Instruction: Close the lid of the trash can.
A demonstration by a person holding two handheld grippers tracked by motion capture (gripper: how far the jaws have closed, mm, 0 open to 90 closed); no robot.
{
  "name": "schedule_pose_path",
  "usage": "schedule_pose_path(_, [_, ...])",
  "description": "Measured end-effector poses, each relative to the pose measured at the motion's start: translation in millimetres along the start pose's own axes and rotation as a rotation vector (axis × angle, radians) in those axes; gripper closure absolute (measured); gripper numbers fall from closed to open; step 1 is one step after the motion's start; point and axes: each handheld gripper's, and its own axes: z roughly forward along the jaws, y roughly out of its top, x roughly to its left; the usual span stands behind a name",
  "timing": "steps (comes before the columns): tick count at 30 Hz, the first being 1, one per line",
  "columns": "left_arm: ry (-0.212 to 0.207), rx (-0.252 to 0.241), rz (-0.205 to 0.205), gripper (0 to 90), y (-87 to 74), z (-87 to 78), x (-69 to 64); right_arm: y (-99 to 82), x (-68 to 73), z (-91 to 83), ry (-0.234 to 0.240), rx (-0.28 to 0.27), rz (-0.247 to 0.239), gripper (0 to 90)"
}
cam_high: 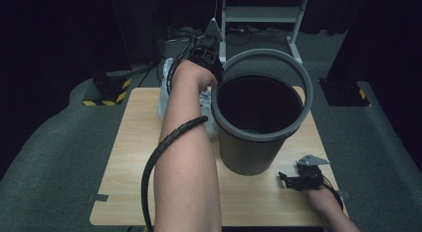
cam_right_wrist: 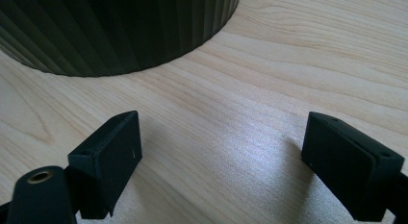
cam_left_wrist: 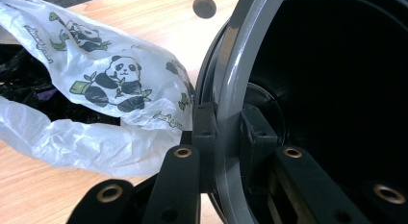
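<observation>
A dark ribbed waste bin [cam_high: 247, 151] stands on the wooden table [cam_high: 129, 182], right of centre. Its grey rim ring [cam_high: 298, 72] sits tilted, raised at the far side. My left gripper [cam_high: 206, 60] reaches to the bin's far left edge. In the left gripper view my left gripper [cam_left_wrist: 231, 124] is shut on the grey ring [cam_left_wrist: 233, 65], one jaw outside and one inside. A white plastic bag with panda prints [cam_left_wrist: 110, 80] lies beside the bin [cam_high: 166, 90]. My right gripper [cam_high: 297, 181] rests open on the table near the bin's base [cam_right_wrist: 110, 27], nothing between its fingers [cam_right_wrist: 118, 152].
Something black [cam_left_wrist: 19, 75] lies under the white bag. A white metal frame [cam_high: 259, 15] stands behind the table, and a post base with yellow-black stripes [cam_high: 107, 95] is on the floor at back left. Bare tabletop [cam_right_wrist: 288, 65] lies ahead of the right gripper.
</observation>
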Motion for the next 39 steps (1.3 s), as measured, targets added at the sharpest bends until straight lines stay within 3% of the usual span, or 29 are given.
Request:
schedule_pose_path(27, [0.081, 0.016, 0.027, 76.9, -6.7, 21.3, -2.2, 0.1, 0.0, 0.2, 0.001, 0.000, -0.003, 13.4])
schedule_pose_path(39, [0.076, 0.007, 0.030, 76.7, -9.0, 25.2, -1.5, 0.3, 0.1, 0.3, 0.002, 0.001, -0.004, 13.2])
